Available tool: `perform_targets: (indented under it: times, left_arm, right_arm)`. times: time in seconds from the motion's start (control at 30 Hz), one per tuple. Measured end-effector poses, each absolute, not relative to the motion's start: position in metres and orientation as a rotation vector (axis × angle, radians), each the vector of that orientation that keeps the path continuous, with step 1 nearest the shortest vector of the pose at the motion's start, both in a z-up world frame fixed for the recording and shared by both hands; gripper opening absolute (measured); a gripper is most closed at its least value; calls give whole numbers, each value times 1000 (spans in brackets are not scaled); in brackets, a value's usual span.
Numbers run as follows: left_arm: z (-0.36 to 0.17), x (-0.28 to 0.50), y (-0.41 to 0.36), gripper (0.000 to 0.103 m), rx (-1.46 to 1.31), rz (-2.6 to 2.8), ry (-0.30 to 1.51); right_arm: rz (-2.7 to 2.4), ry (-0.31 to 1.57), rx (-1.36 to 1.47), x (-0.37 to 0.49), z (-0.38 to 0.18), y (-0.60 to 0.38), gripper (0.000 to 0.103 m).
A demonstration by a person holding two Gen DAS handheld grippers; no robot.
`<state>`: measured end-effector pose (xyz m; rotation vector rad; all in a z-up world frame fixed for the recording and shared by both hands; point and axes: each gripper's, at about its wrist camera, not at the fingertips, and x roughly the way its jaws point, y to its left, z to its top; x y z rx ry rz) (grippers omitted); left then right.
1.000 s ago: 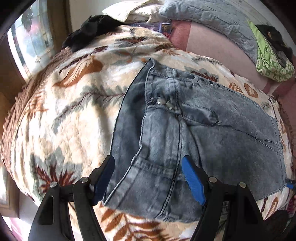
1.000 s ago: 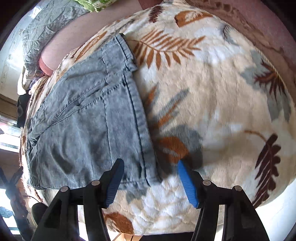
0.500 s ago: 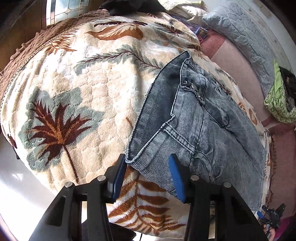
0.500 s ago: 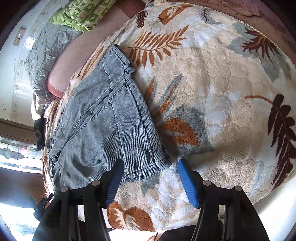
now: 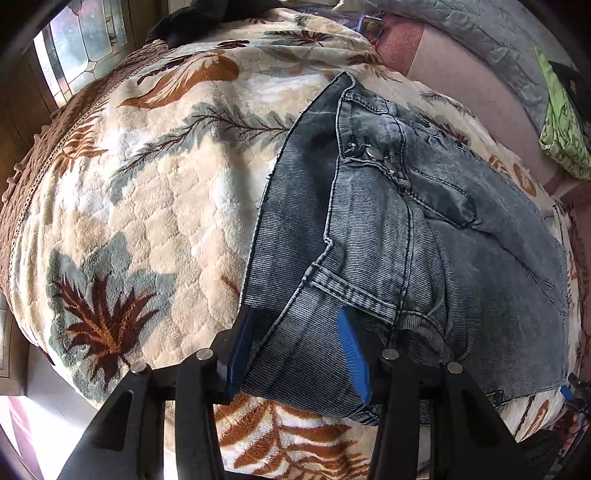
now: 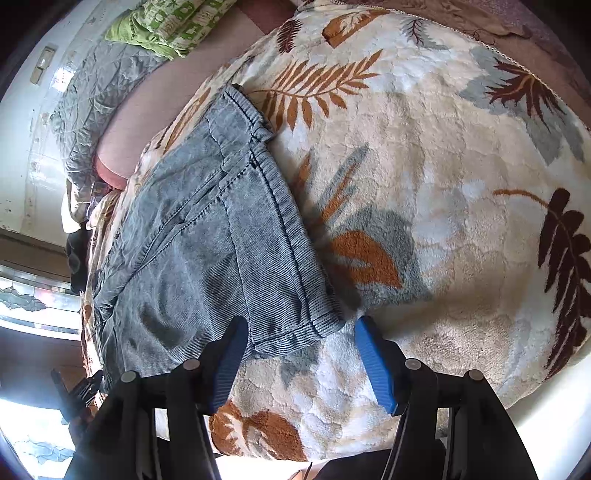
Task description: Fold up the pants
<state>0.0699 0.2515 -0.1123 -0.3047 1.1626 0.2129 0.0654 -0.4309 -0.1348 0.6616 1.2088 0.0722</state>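
Observation:
Grey-blue washed denim pants point(image 5: 424, 236) lie folded on a leaf-patterned blanket point(image 5: 155, 206). In the left wrist view the waistband end with metal buttons is nearest. My left gripper point(image 5: 297, 350) is open, its blue pads on either side of the near waistband corner, the denim between them. In the right wrist view the hem end of the pants point(image 6: 229, 251) lies flat. My right gripper point(image 6: 301, 363) is open, just in front of the hem corner, with that corner and the blanket point(image 6: 443, 206) between its pads.
A grey quilted pillow point(image 5: 491, 33) and a green patterned cloth point(image 5: 561, 122) lie at the bed's far side. A dark garment point(image 5: 207, 14) sits at the far corner by a window point(image 5: 85, 48). The bed edge is just below both grippers.
The left gripper moved forward onto the waistband corner, so denim now sits between its pads. The right gripper edged slightly closer to the hem corner. The pants have not moved.

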Motion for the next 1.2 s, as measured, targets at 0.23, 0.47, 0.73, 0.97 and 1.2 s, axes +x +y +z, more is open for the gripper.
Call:
perform_targets:
  times: [0.23,0.47,0.73,0.97,1.2]
  left_arm:
    - [-113,62,250,9,-244,207,1175]
    - [-102,54,249,5,-213,218,1173]
    - [-72,23,251,5,-174,196,1122]
    - [-87,16,265,2,-200,215,1179]
    - [-49,6,276,2,-220,250,1054]
  right_arm:
    - [81,1235,599,70,-136,-422,35]
    - [78,1190,515,63,-119,-410,24]
    - [84,1153,481,39,-94,-418,24]
    - [34,1190,464,41,-116,-421,33]
    - [-30,1026,401,44,-59,-419,47]
